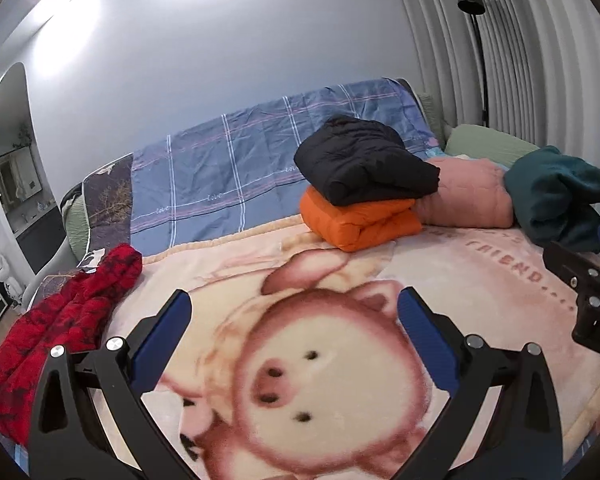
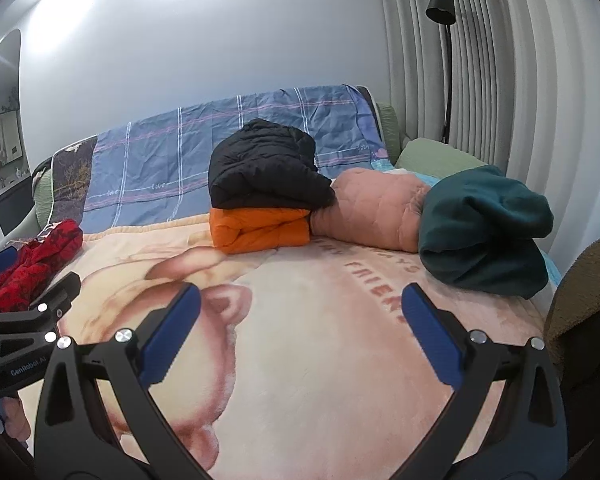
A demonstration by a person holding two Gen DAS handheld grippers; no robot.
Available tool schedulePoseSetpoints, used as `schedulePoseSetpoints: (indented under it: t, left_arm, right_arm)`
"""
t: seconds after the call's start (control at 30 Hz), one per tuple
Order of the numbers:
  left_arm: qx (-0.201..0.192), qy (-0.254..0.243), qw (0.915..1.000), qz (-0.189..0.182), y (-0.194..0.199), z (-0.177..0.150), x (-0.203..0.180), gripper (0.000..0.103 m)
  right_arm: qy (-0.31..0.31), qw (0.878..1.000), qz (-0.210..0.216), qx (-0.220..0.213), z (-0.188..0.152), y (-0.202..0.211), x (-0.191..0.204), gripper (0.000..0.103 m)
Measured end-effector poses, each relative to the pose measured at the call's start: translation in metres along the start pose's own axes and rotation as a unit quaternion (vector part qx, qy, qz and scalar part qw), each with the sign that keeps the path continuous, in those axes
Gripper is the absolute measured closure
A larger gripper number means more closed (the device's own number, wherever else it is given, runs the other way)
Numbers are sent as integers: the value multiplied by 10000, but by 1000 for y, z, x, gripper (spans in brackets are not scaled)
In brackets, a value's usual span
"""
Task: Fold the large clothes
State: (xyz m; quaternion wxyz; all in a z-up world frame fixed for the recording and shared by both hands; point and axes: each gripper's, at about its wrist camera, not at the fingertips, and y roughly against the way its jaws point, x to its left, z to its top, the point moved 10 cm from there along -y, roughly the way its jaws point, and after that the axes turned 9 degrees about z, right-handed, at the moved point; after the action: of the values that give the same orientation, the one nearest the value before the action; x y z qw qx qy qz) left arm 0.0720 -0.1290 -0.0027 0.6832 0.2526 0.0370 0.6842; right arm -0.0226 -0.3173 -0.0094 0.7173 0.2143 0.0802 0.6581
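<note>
Both tools, left (image 1: pixel 295 306) & right (image 2: pixel 301 302), hover level over pig blanket (image 1: pixel 340 360), jaws wide apart, nothing held.

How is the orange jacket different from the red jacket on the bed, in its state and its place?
The orange jacket is folded into a neat block, while the red jacket lies loose and crumpled. The orange jacket sits near the headboard with a black jacket stacked on it; the red jacket lies at the bed's left edge with nothing on it. The orange jacket is one plain colour; the red jacket has dark patches. Both look padded and rest on the pig blanket, untouched by either tool.
</note>
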Motion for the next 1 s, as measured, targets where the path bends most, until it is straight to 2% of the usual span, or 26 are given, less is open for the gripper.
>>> schedulePoseSetpoints:
  t: [0.6, 1.0]
  left_arm:
    - [229, 51, 9989, -416, -9, -5, -12, 1]
    - [300, -19, 9985, -451, -17, -9, -20, 1]
  right_arm:
    - [38, 9999, -153, 31, 0, -11, -3, 2]
    - [93, 9996, -247, 107, -4, -21, -3, 2]
